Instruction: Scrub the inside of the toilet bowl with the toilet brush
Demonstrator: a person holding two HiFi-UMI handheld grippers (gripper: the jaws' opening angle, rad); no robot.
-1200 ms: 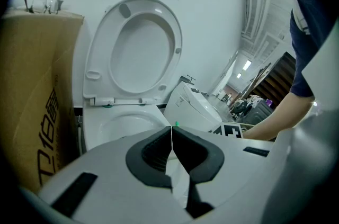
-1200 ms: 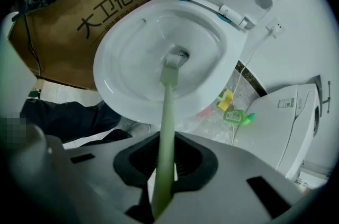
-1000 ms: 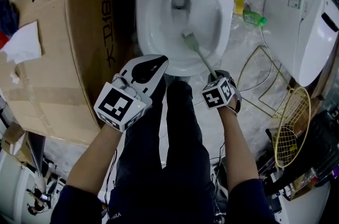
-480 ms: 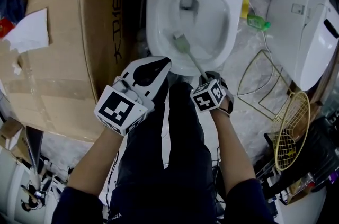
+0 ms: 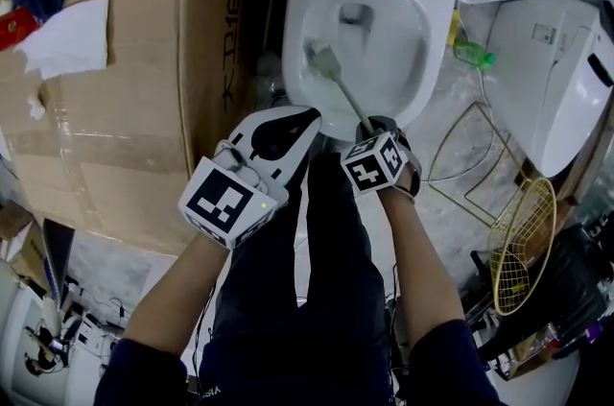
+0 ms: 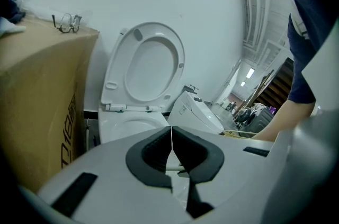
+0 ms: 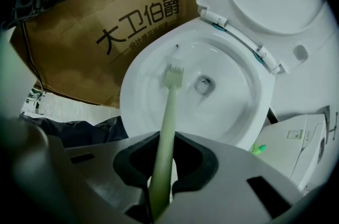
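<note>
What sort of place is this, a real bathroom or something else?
Probably a storeroom or workshop test setup, not a finished bathroom. The toilet stands open right beside a large cardboard box, and what looks like a second toilet sits loose on its other side.

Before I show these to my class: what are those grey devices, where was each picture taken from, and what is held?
No robot: a person holds a two-jaw gripper in each hand. One picture looks down from a camera on the person's head; the other two come from cameras riding on each gripper, looking along its jaws. The right gripper is shut on the pale green handle of a toilet brush, whose head reaches into the white toilet bowl. The left gripper is shut and empty. The lid stands raised, and a cardboard box stands beside the toilet.
</note>
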